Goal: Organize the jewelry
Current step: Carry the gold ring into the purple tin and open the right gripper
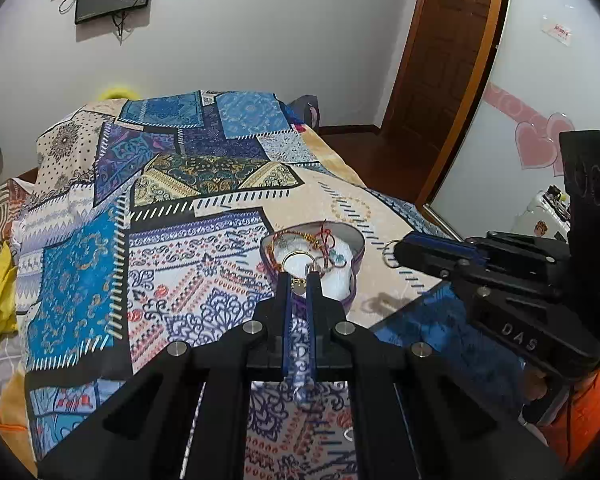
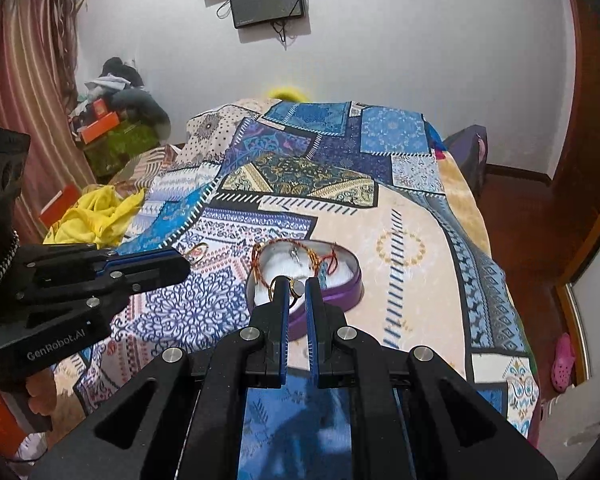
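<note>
Left gripper (image 1: 298, 278) clamped on gold ring (image 1: 298, 260), over heart-shaped tin (image 1: 355, 248). Right gripper (image 2: 297, 286) likewise clamped on second gold ring (image 2: 281, 285), at tin's near rim. Two rings total, one tin, red-gold bracelets (image 2: 284, 258) tangled inside. Tin mid patchwork bedspread (image 2: 404, 208), open cloth all round, bed edge well off right.

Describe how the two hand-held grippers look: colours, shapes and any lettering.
Both are matte black, angular frames with round silver bolt heads and two slim fingers lined with blue pads. The left hand-held gripper carries white "GenRobot.AI" lettering on its side; the right hand-held gripper shows raised "DAS" letters. Orange shows beneath each handle; sleeve or grip, I cannot tell.
</note>
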### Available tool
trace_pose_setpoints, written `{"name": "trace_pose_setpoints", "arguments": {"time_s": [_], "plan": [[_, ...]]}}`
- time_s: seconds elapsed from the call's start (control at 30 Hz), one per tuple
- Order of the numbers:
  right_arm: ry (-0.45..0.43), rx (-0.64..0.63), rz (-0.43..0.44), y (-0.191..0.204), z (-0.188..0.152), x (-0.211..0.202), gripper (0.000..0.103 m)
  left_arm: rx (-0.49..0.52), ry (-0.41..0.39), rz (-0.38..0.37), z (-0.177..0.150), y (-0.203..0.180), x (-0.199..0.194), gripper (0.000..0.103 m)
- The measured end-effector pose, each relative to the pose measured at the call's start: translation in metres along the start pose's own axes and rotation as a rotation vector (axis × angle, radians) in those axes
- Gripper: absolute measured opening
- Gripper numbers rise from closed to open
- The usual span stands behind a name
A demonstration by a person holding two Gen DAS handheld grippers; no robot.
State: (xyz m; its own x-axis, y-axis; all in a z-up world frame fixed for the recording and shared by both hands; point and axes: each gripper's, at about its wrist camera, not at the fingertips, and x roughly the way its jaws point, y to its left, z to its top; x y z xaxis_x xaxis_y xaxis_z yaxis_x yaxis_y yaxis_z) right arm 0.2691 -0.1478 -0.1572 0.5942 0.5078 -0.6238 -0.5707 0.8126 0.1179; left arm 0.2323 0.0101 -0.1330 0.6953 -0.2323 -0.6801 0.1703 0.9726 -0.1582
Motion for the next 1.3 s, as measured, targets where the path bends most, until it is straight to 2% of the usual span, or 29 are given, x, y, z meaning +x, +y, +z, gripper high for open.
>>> {"name": "trace_pose_setpoints", "arguments": {"time_s": [0.17,0.4,0.7,0.97,1.3], "plan": [[0.023,-0.004,0.019,0.000,0.005,0.018,0.007,-0.002,0.005,-0.006,0.007,0.002,0.013,0.005],[0.098,-0.017,0.040,-0.002,0.006,0.045,0.007,-0.022,0.053,-0.026,0.016,0.011,0.044,0.005],[0.133,-0.046,0.057,-0.003,0.003,0.049,0.007,-0.019,0.094,-0.042,0.021,0.011,0.073,0.005],[0.152,-0.049,0.061,-0.003,0.000,0.054,0.007,-0.012,0.106,-0.044,0.019,0.011,0.078,0.005],[0.159,-0.027,0.071,-0.007,0.003,0.048,0.007,-0.014,0.080,-0.029,0.021,0.010,0.059,0.005]]}}
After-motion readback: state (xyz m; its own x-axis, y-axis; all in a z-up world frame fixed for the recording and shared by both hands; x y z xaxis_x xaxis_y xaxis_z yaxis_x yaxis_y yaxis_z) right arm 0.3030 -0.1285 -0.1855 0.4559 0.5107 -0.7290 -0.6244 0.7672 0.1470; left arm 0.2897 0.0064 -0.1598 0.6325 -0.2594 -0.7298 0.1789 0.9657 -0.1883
